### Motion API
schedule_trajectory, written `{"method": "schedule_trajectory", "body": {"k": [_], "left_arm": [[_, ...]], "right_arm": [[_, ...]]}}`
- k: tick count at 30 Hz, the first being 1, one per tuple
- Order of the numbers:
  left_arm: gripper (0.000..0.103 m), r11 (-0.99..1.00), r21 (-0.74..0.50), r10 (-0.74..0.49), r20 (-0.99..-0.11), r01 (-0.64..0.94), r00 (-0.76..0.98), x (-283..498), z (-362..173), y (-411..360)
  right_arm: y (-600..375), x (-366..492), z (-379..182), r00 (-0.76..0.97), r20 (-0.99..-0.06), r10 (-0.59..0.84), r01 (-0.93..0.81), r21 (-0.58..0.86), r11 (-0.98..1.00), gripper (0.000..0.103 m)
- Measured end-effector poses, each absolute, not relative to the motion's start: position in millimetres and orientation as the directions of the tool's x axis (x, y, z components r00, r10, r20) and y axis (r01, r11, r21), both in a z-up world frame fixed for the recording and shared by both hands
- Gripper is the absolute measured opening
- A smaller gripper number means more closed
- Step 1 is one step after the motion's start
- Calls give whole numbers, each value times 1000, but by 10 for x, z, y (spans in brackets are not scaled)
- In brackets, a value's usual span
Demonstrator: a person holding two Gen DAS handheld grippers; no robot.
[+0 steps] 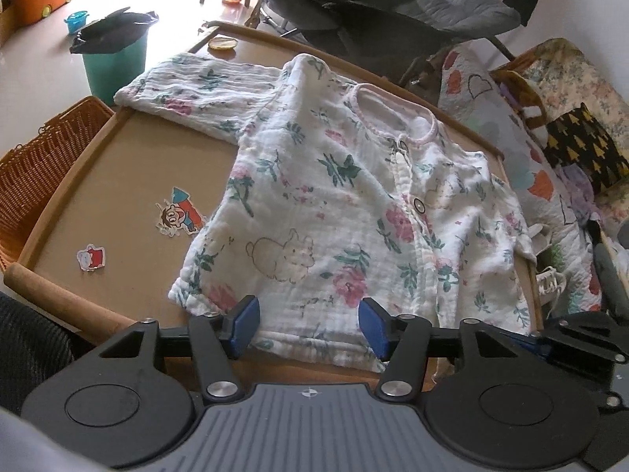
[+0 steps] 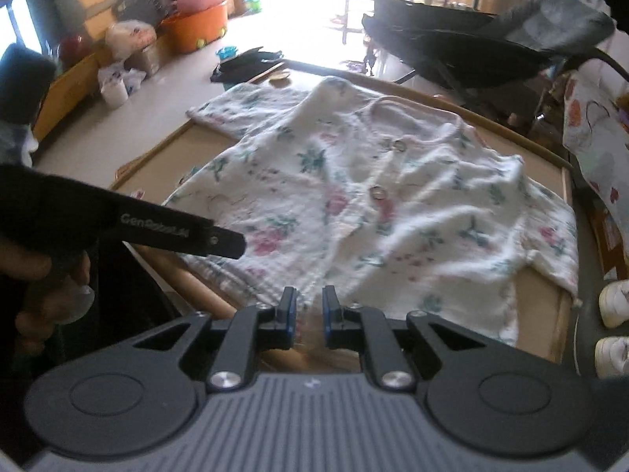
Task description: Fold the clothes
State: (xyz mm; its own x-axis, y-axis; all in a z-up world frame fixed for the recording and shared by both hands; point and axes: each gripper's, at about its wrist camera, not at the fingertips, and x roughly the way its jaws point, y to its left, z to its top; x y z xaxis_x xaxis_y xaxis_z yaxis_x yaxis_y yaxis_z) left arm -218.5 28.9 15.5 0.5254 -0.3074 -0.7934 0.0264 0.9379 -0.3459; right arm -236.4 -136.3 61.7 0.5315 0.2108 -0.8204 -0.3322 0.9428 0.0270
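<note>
Left gripper [image 1: 308, 324]: nearest in its own view, jaws about half open over the near hem of the shirt. The blue pads stand either side of the cloth and nothing is pinched between them; it looks set to take the hem, which is only a judgement.
Right gripper [image 2: 308, 314]: jaws almost closed, a narrow gap between the pads. They sit at the near hem, but I see no cloth caught between them, so it seems to hold nothing.
Hand [image 2: 51, 287]: a person's hand wraps the handle of the left gripper at the left edge of the right wrist view, which is why that tool reaches in low across the hem.
Shirt [image 1: 338, 212]: a white floral baby shirt lying front up on the table, snaps closed, spread flat so it can be folded. Its hem lies nearest, its neck farthest.
Sleeve [image 1: 196, 92]: one sleeve lies stretched out flat to the far left, not yet folded in. The other side droops over the right edge.
Table [image 1: 129, 173]: a brown top with a raised wooden rim and stickers [image 1: 179, 212] on its bare part; the rim keeps the cloth from sliding off.
Basket [image 1: 43, 165]: woven, just beside the table's left edge, possibly for finished clothes.
Bin [image 1: 116, 59]: green, lined in black, on the floor beyond.
</note>
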Motion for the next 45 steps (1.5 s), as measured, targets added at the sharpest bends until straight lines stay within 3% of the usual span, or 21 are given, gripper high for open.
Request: {"method": "schedule_trajectory", "body": {"k": [9, 19, 28, 45], "left_arm": [[63, 933, -357, -329, -783, 52, 529, -2233, 150, 289], [65, 923, -378, -361, -771, 80, 524, -2267, 139, 322], [66, 892, -451, -415, -786, 35, 459, -2115, 154, 370], [66, 874, -484, -463, -799, 47, 384, -1674, 248, -3]], "right_arm": [[-1204, -2264, 391, 525, -846, 95, -302, -80, 950, 11], [-1429, -2302, 530, 554, -831, 52, -149, -37, 988, 5], [-1737, -2300, 715, 583, -807, 94, 5, 120, 993, 5], [-1553, -2265, 627, 547, -810, 211, -98, 189, 977, 5]]}}
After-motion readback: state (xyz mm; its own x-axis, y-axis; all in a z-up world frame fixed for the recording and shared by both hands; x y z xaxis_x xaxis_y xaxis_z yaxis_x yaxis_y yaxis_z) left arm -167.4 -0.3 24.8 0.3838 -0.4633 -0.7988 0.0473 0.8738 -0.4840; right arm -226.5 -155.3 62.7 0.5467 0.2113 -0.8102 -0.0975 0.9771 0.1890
